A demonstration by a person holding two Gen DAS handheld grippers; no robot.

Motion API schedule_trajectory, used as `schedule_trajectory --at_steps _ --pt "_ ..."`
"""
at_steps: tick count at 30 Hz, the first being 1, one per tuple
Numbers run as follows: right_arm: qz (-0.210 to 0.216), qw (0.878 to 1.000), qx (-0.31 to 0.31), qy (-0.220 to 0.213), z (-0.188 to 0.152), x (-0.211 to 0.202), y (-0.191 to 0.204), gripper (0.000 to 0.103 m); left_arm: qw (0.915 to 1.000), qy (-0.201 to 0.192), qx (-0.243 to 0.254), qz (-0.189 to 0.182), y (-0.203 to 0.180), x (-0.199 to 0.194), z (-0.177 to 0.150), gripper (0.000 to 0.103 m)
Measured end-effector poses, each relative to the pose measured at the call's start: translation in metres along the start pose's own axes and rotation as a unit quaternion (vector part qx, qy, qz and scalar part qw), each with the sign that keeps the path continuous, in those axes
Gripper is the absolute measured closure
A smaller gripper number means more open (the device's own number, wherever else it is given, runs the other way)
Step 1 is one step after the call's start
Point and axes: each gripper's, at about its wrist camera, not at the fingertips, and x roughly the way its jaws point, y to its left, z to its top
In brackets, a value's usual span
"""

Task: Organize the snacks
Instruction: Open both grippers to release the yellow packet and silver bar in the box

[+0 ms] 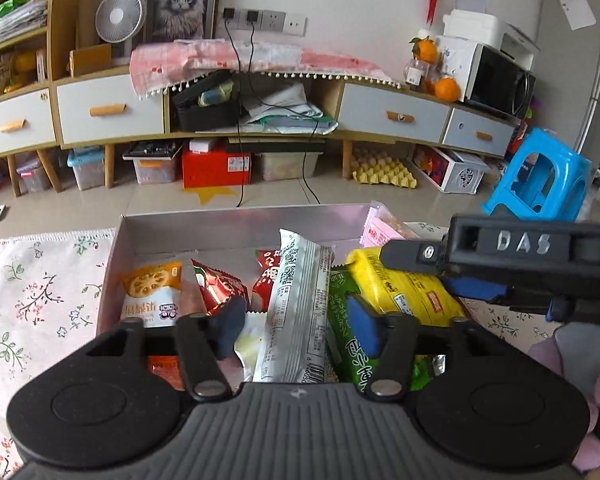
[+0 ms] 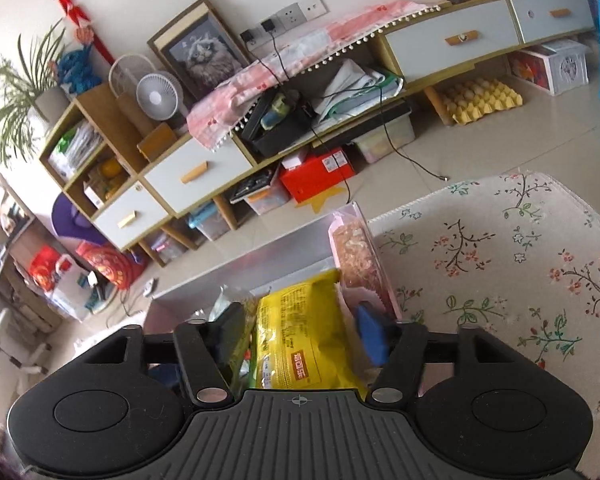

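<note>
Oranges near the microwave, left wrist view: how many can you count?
2: one orange with leaves beside the white box, another orange lower, beside the microwave. More may be hidden.

Left hand-held gripper (image 1: 296, 326) jaws apart, right hand-held gripper (image 2: 300, 330) likewise

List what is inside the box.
The box holds a white packet, yellow packet, green packet, orange biscuit packet and red packets. Whatever lies beneath them is covered.
</note>
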Motion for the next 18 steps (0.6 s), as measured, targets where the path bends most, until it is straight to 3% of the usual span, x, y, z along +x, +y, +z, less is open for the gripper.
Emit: schedule_trajectory --at_steps 4,18 --pt "0.001 1.0 0.001 -0.004 0.004 -0.006 0.001 0.037 1.0 0.004 -0.004 -0.001 0.0 -0.003 0.003 0.045" --pt "-0.016 0.998 -0.056 0.009 -0.008 -0.054 0.029 0.028 0.9995 0.022 0.001 0.024 -0.008 -0.05 -0.008 0.016"
